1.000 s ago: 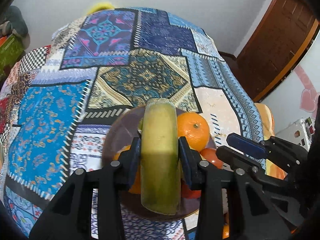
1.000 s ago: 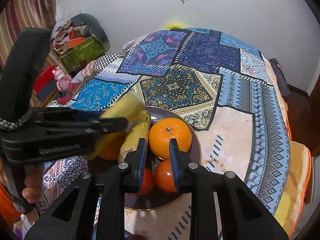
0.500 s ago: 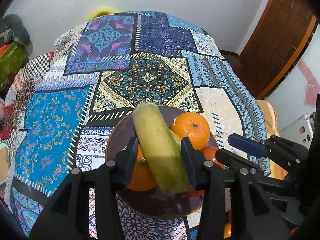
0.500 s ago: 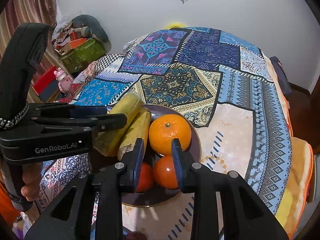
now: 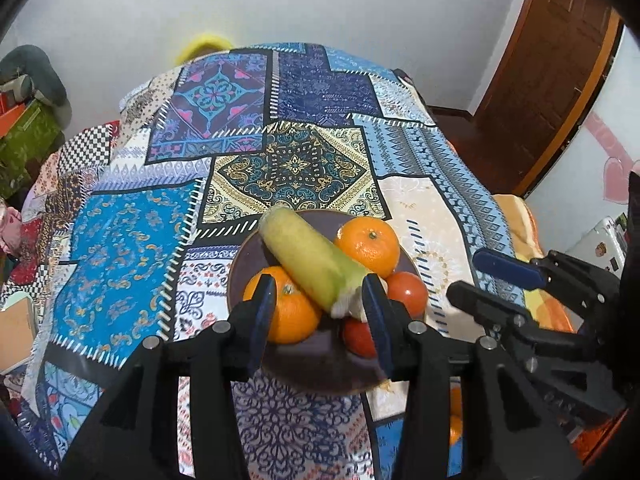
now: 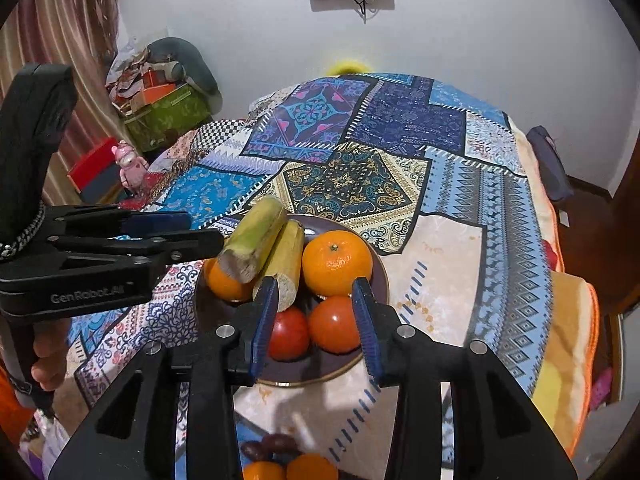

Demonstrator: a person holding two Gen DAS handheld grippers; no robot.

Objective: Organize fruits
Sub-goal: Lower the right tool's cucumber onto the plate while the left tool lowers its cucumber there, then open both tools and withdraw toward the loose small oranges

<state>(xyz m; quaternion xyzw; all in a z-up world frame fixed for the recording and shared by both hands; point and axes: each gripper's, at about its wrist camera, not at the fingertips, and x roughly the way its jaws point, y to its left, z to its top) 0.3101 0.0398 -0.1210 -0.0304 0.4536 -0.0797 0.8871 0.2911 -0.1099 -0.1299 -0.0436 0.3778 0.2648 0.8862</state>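
Note:
A dark round plate (image 5: 240,264) (image 6: 380,276) on the patchwork tablecloth holds two oranges (image 5: 368,246) (image 6: 337,262), two red tomatoes (image 6: 334,324) and two yellow-green stalk pieces. One piece (image 5: 308,260) (image 6: 254,246) lies across the fruit, the other (image 6: 286,260) beside it. My left gripper (image 5: 318,320) is open just behind the plate, its jaws either side of the piece's cut end, not gripping it. My right gripper (image 6: 316,324) is open and empty over the tomatoes.
More oranges (image 6: 292,470) and dark fruit (image 6: 272,446) lie at the table's near edge below the right gripper. The tablecloth (image 5: 296,164) stretches beyond the plate. A wooden door (image 5: 548,60) is at right, boxes and clutter (image 6: 160,104) at left.
My left gripper has opened and let go of the stalk piece, which now lies tilted across the fruit on the plate. Both grippers have drawn back and the right has opened wider.

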